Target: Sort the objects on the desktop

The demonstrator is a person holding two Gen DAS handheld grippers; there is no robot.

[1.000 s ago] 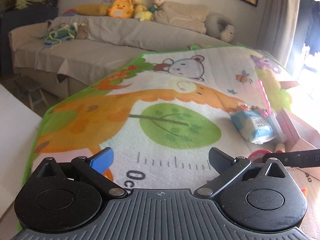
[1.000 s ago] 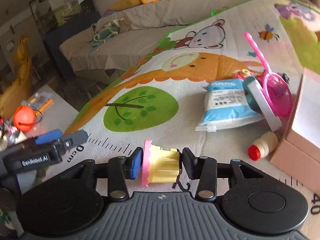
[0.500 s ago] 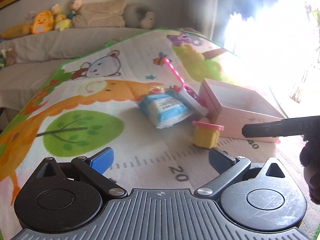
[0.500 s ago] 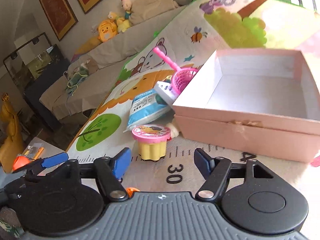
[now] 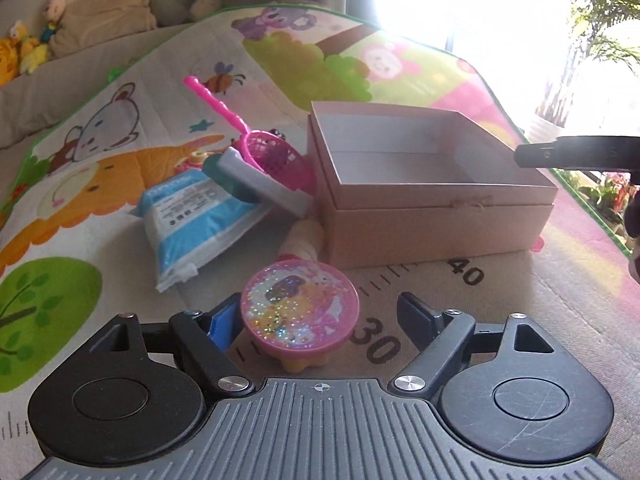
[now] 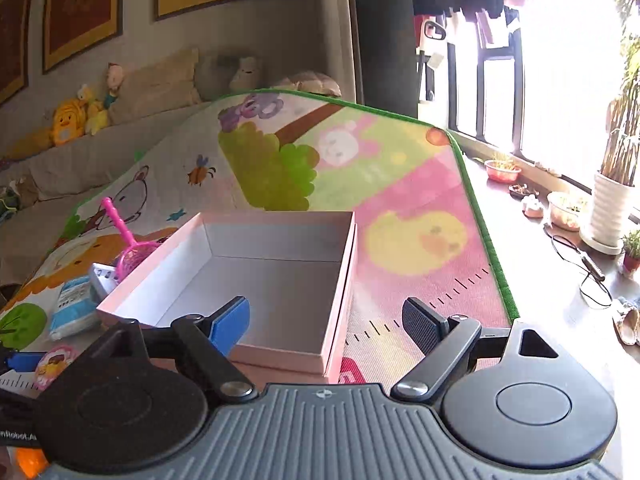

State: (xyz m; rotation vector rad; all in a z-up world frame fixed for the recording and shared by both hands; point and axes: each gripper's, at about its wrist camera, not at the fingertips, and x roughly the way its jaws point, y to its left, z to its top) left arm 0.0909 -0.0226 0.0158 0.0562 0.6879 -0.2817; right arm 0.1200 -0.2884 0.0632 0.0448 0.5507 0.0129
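closing in on the jelly cup (image 5: 299, 312) with the left gripper (image 5: 316, 320): the cup stands upright on the play mat (image 5: 120, 208), pink glitter lid up, between the jaws. the jaws have just been closing, but the blue pad looks about touching the lid's left edge while the right pad stands clear of it. so not gripped yet, nothing held.

right gripper (image 6: 326, 322) has just been opening, jaws wide with nothing between them, hovering over the near corner of the pink box (image 5: 440, 216). box is open and looks empty.

still loose on the mat left of the box: wipes pack (image 5: 192, 216), pink scoop (image 5: 268, 152) leaning on a grey flat case (image 5: 260, 180), and a small bottle (image 5: 302, 240) lying against the box wall.

how i'd do the grab:
- cup sits off-centre, toward the left pad. shift the gripper a touch left so both pads meet together, otherwise the cup gets shoved sideways.
- the lid overhangs the yellow body. go lower and pinch the body under the rim; pinching the lid edge probably slips.
- keep it upright on the lift and mind the bottle just behind it.
- move the right gripper off the box before the drop, it's in the way.
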